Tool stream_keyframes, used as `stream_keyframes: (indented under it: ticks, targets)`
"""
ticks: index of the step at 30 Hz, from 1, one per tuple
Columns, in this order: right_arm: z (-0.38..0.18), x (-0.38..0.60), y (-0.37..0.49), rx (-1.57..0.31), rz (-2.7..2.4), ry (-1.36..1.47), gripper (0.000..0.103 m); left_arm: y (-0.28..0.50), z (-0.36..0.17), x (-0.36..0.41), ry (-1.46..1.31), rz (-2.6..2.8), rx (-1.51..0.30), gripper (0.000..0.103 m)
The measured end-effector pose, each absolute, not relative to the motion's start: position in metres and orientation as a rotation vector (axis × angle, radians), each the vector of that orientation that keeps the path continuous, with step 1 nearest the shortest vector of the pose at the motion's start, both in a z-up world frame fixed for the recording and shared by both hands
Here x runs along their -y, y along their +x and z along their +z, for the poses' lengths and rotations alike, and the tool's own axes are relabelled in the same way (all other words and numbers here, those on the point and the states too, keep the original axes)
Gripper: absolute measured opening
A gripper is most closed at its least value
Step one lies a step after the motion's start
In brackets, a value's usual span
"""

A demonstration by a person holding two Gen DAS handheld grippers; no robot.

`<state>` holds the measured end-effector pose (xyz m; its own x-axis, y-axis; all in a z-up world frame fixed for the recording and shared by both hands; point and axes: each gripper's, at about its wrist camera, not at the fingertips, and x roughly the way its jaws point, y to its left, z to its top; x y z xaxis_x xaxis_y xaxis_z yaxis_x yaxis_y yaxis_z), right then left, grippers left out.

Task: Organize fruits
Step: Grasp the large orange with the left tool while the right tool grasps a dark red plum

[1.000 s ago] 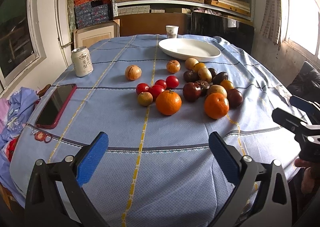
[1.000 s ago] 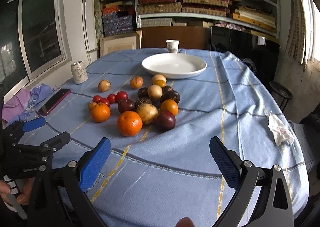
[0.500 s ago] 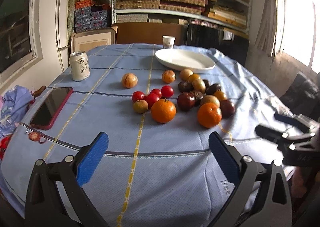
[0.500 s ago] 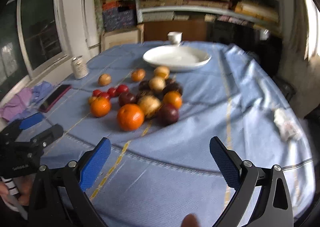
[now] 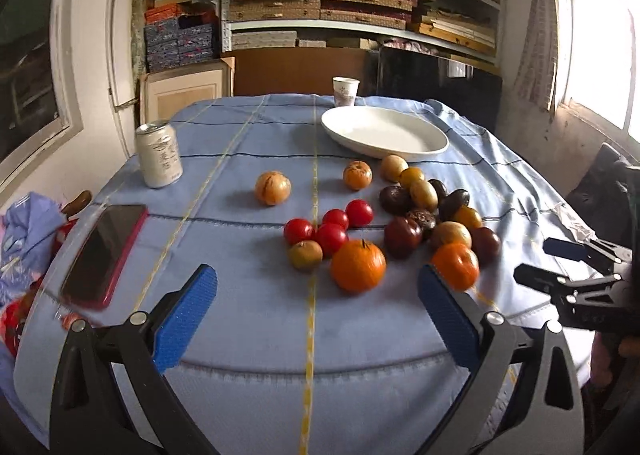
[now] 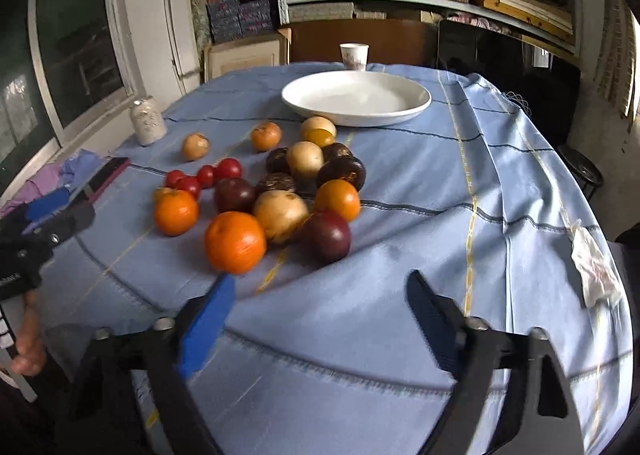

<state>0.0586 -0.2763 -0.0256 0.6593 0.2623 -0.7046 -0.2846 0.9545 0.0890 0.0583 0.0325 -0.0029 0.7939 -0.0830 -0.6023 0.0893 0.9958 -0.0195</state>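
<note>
A heap of fruit lies mid-table on the blue cloth: a big orange (image 5: 357, 265) (image 6: 175, 211), a second orange (image 5: 456, 266) (image 6: 235, 241), several red tomatoes (image 5: 332, 237) (image 6: 206, 175), dark plums (image 5: 402, 235) (image 6: 328, 235) and pale yellow fruits (image 6: 280, 216). Behind them sits an empty white plate (image 5: 432, 143) (image 6: 416, 103). My left gripper (image 5: 318, 303) is open in front of the oranges, nothing between its pads. My right gripper (image 6: 320, 305) hangs short of the second orange, its jaws closing on nothing; it also shows as the right gripper (image 5: 556, 267).
A drink can (image 5: 159, 155) and a phone (image 5: 105, 255) lie at the left. A paper cup (image 5: 345, 91) stands behind the plate. Crumpled tissue (image 6: 592, 267) rests near the right edge. Clothes (image 5: 24, 231) hang off the left side; shelves fill the back wall.
Both grippers moved in toward the fruit, which looks larger. The right gripper's jaws have narrowed from wide open; the left jaws keep their width.
</note>
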Motion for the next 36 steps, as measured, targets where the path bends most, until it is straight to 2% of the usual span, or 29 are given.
stream_keyframes:
  ticks: [6,16,20,21,29,30,32,33,36]
  targets:
    - [-0.034,0.269,0.087,-0.836,0.322,-0.075,0.058,0.081,-0.024,-0.034,-0.005,-0.123,-0.706,0.099]
    - [-0.050,0.259,0.111,-0.892,0.367,-0.083,0.057,0.085,-0.037,-0.032,-0.002,-0.139,-0.739,0.099]
    - [-0.057,0.258,0.116,-0.912,0.392,-0.068,0.045,0.084,-0.037,-0.026,0.030,-0.135,-0.740,0.099]
    - [-0.058,0.259,0.116,-0.911,0.387,-0.061,0.039,0.083,-0.037,-0.024,0.040,-0.134,-0.739,0.099]
    - [-0.054,0.290,0.111,-0.852,0.444,0.132,0.038,0.080,-0.026,0.010,0.043,-0.259,-0.741,0.099]
    - [-0.052,0.292,0.110,-0.839,0.448,0.147,0.038,0.080,-0.024,0.020,0.051,-0.288,-0.736,0.098]
    - [-0.050,0.299,0.108,-0.814,0.456,0.183,0.038,0.081,-0.024,0.038,0.080,-0.328,-0.735,0.088]
    - [-0.050,0.303,0.109,-0.809,0.461,0.201,0.038,0.083,-0.026,0.049,0.103,-0.352,-0.745,0.080]
    - [-0.049,0.307,0.110,-0.803,0.466,0.227,0.038,0.090,-0.029,0.069,0.141,-0.369,-0.763,0.071]
